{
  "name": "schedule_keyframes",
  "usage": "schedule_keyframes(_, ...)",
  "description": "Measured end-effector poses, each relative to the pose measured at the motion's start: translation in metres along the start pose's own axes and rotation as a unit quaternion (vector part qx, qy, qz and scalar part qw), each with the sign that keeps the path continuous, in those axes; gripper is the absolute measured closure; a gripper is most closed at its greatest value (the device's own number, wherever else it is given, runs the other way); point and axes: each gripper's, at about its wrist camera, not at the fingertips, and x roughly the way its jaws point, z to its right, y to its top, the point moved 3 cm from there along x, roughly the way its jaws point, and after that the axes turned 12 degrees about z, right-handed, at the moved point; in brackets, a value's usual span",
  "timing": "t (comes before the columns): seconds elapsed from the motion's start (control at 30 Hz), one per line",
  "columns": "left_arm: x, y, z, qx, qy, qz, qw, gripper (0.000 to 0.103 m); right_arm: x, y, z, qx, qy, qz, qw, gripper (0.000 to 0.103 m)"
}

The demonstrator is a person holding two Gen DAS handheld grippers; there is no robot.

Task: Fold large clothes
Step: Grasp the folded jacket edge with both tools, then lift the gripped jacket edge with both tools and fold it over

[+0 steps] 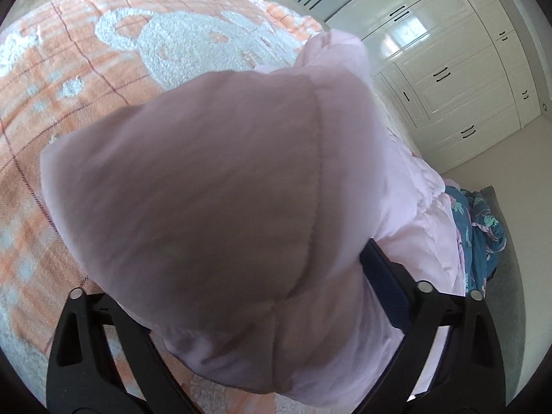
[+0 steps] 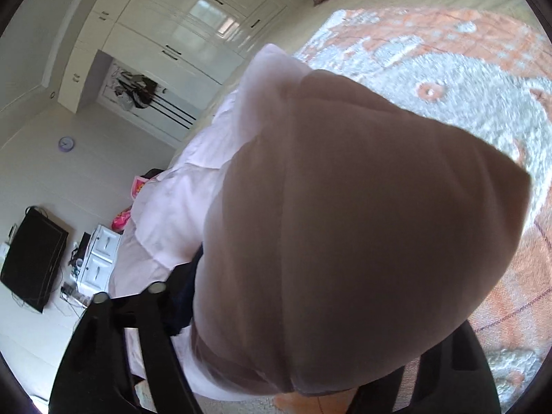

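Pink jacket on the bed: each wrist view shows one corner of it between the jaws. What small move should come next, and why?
Probably close both jaws firmly before lifting. A thick corner of the pink jacket fills each gap, but cloth hides one finger in each view, so a firm grip is unproven.

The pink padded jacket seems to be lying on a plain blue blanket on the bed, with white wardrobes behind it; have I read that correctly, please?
Not quite: the blanket under the pink padded jacket is orange-and-white checked with a white bear motif, not plain blue, as the left wrist view shows. The white wardrobes do stand behind it.
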Motion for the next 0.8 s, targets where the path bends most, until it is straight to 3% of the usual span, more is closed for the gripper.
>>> schedule_keyframes(0.13, -0.006, 0.003, 0.010, 0.019, -0.003, 0.006, 0.9998, 0.044, -0.003, 0.005, -0.017, -0.045, -0.003, 0.001, 0.999, 0.054)
schedule_keyframes(0.33, -0.019, 0.011, 0.025, 0.046, -0.008, 0.009, 0.9988, 0.068, -0.011, 0.009, -0.049, -0.111, -0.025, 0.004, 0.993, 0.064)
schedule_keyframes(0.47, -0.039, 0.020, 0.043, 0.083, -0.010, 0.025, 0.9961, 0.072, -0.026, 0.009, -0.075, -0.163, -0.026, 0.012, 0.986, 0.068)
schedule_keyframes(0.8, -0.087, 0.029, 0.076, 0.140, -0.020, 0.053, 0.9885, 0.074, -0.065, 0.015, -0.117, -0.223, -0.015, 0.019, 0.974, 0.070)
